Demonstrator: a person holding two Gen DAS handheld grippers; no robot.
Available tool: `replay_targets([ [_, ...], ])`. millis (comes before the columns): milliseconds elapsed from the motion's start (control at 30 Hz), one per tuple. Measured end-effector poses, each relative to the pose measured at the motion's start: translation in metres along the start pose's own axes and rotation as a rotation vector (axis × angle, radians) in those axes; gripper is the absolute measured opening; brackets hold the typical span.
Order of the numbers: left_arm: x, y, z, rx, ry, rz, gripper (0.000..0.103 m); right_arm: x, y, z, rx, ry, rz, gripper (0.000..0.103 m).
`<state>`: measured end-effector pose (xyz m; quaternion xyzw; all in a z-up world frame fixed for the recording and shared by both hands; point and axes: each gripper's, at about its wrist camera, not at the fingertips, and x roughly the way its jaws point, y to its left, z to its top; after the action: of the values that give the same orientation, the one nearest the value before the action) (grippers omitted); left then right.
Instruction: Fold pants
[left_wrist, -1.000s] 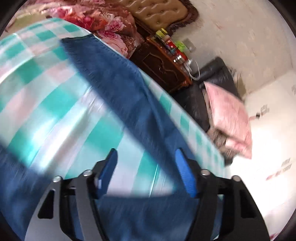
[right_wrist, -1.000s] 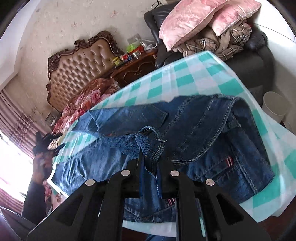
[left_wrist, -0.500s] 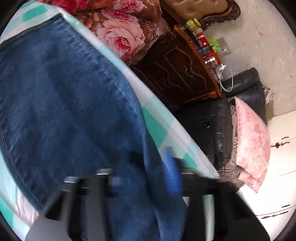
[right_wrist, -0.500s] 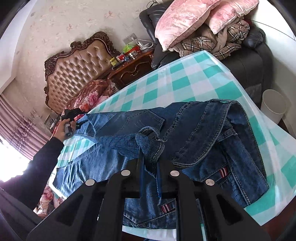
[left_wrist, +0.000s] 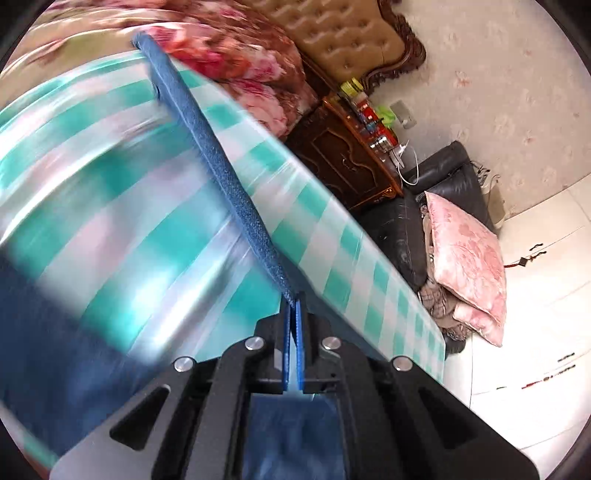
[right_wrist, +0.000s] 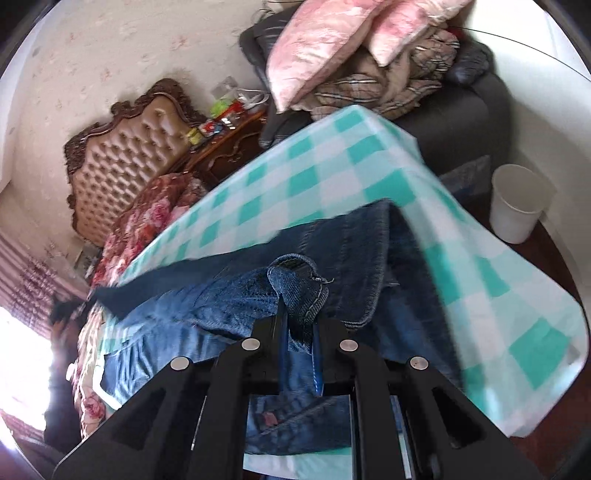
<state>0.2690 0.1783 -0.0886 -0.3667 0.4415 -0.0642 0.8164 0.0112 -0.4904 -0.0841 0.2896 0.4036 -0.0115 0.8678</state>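
Blue denim pants (right_wrist: 351, 266) lie on a table with a teal and white checked cloth (right_wrist: 332, 177). My right gripper (right_wrist: 299, 332) is shut on a bunched fold of the pants' waist and holds it lifted above the rest of the fabric. In the left wrist view my left gripper (left_wrist: 294, 306) is shut on a hem edge of a pants leg (left_wrist: 221, 173), which stretches taut away from it over the checked cloth (left_wrist: 110, 192). More denim (left_wrist: 44, 332) blurs at the lower left.
A bed with a floral quilt (right_wrist: 147, 221) and tufted headboard (right_wrist: 122, 155) stands behind the table. A dark wooden nightstand (left_wrist: 347, 155), a black sofa with pink pillows (left_wrist: 465, 243) and a white bin (right_wrist: 517, 206) stand around it.
My left gripper has shut on the leg hem and pulled it up taut. My right gripper has lifted the waist fold, and the pants have shifted over the cloth.
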Motion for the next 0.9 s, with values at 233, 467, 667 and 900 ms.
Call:
replay_targets([
  [233, -0.038, 0.067, -0.125, -0.025, 0.001, 0.074, 0.002, 0.015, -0.039, -0.023, 0.169, 0.066, -0.048, 0.048],
  [467, -0.034, 0.088, -0.136, -0.033, -0.005, 0.062, 0.002, -0.004, -0.06, -0.056, 0.378, 0.029, -0.029, 0.067],
  [667, -0.033, 0.087, -0.133, -0.042, -0.015, 0.038, 0.002, -0.01, -0.052, -0.065, 0.445, 0.019, 0.044, 0.067],
  [900, -0.027, 0.094, -0.137, -0.058, -0.002, 0.027, 0.002, 0.012, -0.038, -0.069, 0.428, 0.06, 0.057, 0.067],
])
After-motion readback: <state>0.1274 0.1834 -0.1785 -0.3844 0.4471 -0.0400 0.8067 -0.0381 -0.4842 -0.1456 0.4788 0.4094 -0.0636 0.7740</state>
